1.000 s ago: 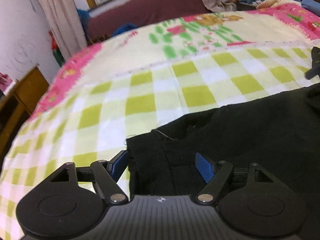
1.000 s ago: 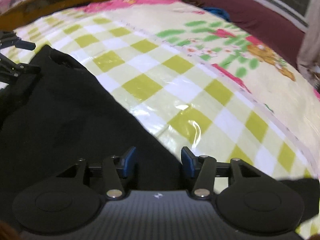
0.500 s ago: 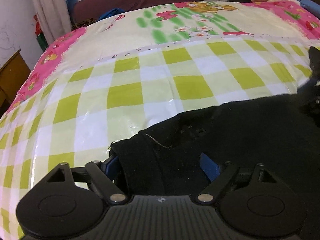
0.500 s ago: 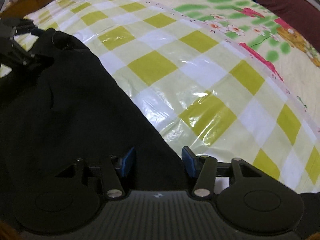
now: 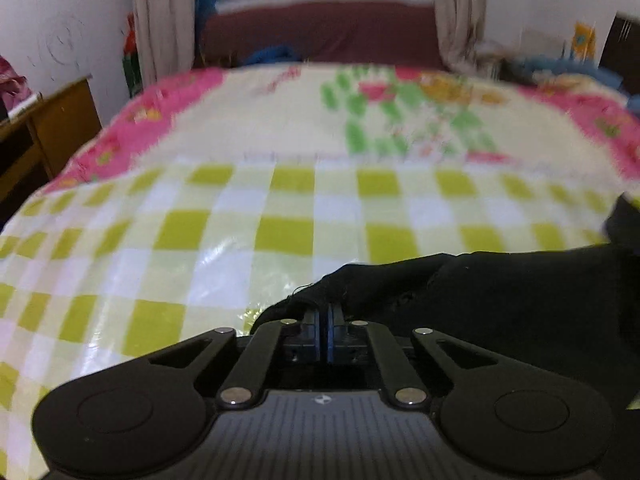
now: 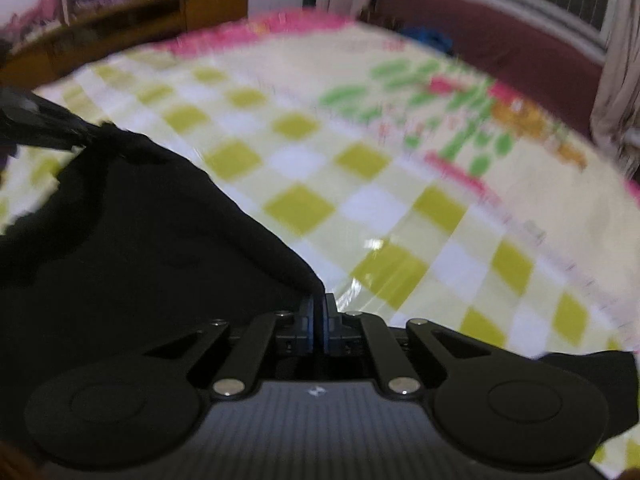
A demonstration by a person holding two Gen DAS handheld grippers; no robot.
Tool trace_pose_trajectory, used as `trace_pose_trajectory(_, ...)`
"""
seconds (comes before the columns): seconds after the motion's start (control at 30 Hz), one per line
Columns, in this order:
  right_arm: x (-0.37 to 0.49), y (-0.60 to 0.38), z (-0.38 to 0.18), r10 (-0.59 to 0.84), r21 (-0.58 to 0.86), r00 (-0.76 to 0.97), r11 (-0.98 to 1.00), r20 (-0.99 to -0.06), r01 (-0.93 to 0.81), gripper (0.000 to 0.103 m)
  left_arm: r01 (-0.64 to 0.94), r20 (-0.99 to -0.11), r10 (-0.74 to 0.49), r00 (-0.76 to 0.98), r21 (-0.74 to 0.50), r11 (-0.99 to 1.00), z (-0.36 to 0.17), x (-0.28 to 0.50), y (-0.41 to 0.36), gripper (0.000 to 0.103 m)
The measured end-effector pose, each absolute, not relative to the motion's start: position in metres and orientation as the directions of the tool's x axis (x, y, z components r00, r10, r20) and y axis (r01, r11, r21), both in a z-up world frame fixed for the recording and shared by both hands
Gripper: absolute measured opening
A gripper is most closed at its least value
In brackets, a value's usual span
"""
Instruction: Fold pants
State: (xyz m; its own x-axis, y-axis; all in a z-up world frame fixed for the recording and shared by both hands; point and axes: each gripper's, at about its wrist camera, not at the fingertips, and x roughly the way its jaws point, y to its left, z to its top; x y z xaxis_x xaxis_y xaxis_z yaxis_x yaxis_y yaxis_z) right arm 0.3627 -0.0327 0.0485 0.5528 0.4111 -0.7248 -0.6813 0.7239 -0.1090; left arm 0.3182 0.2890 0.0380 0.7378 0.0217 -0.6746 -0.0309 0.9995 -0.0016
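Left gripper [image 5: 324, 314] and right gripper [image 6: 318, 312], jaws just closed, each pinched edge of black cloth pants [image 5: 500, 308] at 6 o'clock over green-checked plastic sheet [image 5: 224, 248], probably to carry fold across.

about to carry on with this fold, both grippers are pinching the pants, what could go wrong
Left gripper pinches only a thin edge of the pants; the cloth might slip out. Right gripper also grips right at the hem, so the same could happen there. The plastic sheet looks glossy; the pants may slide on it.
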Motion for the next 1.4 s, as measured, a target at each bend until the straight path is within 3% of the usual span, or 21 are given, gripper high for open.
trace_pose_trajectory(0.13, 0.26, -0.05, 0.095, 0.474, -0.138, 0.601, 0.7, -0.643, -0.701, 0.003, 0.009, -0.56, -0.059, 0.826, -0.092, 0.996, 0.077, 0.232, 0.293, 0.019)
trace_pose_trajectory(0.23, 0.173, -0.062, 0.097, 0.513, -0.101, 0.569, 0.68, -0.643, -0.726, 0.0, 0.042, -0.509, -0.126, 0.851, -0.172, 0.984, 0.081, 0.155, 0.292, 0.02)
trace_pose_trajectory(0.33, 0.114, -0.059, 0.068, 0.495, -0.058, 0.499, 0.667, -0.711, -0.743, 0.0, 0.03, -0.553, -0.122, 0.824, -0.172, 0.985, 0.059, 0.098, 0.284, 0.02)
trace_pose_trajectory(0.47, 0.083, -0.039, 0.029, 0.423, -0.177, 0.517, 0.621, -0.744, -0.763, 0.001, -0.04, -0.679, -0.048, 0.732, -0.113, 0.993, 0.012, 0.073, 0.281, 0.022)
trace_pose_trajectory(0.53, 0.087, -0.024, 0.022, 0.399, -0.246, 0.538, 0.584, -0.742, -0.773, 0.007, -0.074, -0.711, -0.05, 0.701, -0.142, 0.987, -0.002, 0.068, 0.279, 0.022)
trace_pose_trajectory(0.6, 0.097, -0.012, 0.022, 0.403, -0.327, 0.584, 0.547, -0.705, -0.771, 0.019, -0.077, -0.69, -0.042, 0.723, -0.141, 0.987, -0.003, 0.061, 0.275, 0.028)
trace_pose_trajectory(0.63, 0.103, -0.003, 0.021, 0.402, -0.377, 0.601, 0.509, -0.691, -0.774, 0.024, -0.07, -0.676, -0.034, 0.736, -0.126, 0.989, -0.001, 0.058, 0.272, 0.037)
trace_pose_trajectory(0.67, 0.106, 0.005, 0.018, 0.398, -0.421, 0.612, 0.47, -0.684, -0.776, 0.038, -0.064, -0.666, -0.022, 0.746, -0.105, 0.992, 0.0, 0.058, 0.27, 0.049)
trace_pose_trajectory(0.7, 0.106, 0.013, 0.015, 0.399, -0.456, 0.617, 0.43, -0.678, -0.779, 0.045, -0.051, -0.659, -0.012, 0.752, -0.076, 0.996, 0.001, 0.059, 0.266, 0.054)
trace_pose_trajectory(0.93, 0.098, 0.081, -0.023, 0.485, -0.561, 0.572, 0.185, -0.661, -0.807, 0.049, 0.057, -0.603, 0.113, 0.79, 0.255, 0.965, -0.014, 0.067, 0.232, 0.066)
trace_pose_trajectory(1.03, 0.103, 0.108, -0.038, 0.501, -0.585, 0.583, 0.175, -0.64, -0.792, 0.047, 0.093, -0.566, 0.144, 0.812, 0.368, 0.925, -0.021, 0.074, 0.223, 0.067)
trace_pose_trajectory(1.07, 0.099, 0.112, -0.043, 0.495, -0.587, 0.588, 0.18, -0.64, -0.789, 0.038, 0.097, -0.557, 0.161, 0.815, 0.405, 0.909, -0.023, 0.078, 0.221, 0.064)
trace_pose_trajectory(1.1, 0.104, 0.12, -0.044, 0.482, -0.573, 0.585, 0.192, -0.652, -0.797, 0.01, 0.1, -0.552, 0.172, 0.816, 0.427, 0.899, -0.023, 0.083, 0.221, 0.058)
trace_pose_trajectory(1.13, 0.111, 0.126, -0.041, 0.468, -0.53, 0.568, 0.224, -0.677, -0.818, 0.005, 0.099, -0.549, 0.166, 0.819, 0.421, 0.902, -0.02, 0.088, 0.224, 0.045)
trace_pose_trajectory(1.17, 0.117, 0.13, -0.035, 0.466, -0.483, 0.549, 0.263, -0.694, -0.835, 0.006, 0.099, -0.55, 0.149, 0.822, 0.394, 0.914, -0.014, 0.093, 0.229, 0.036)
trace_pose_trajectory(1.2, 0.122, 0.133, -0.024, 0.476, -0.432, 0.529, 0.306, -0.703, -0.849, 0.005, 0.091, -0.542, 0.128, 0.83, 0.358, 0.929, -0.006, 0.097, 0.237, 0.034)
trace_pose_trajectory(1.4, 0.096, 0.142, 0.044, 0.594, -0.326, 0.502, 0.386, -0.628, -0.863, 0.005, 0.015, -0.417, 0.13, 0.899, 0.326, 0.945, 0.035, 0.079, 0.268, 0.032)
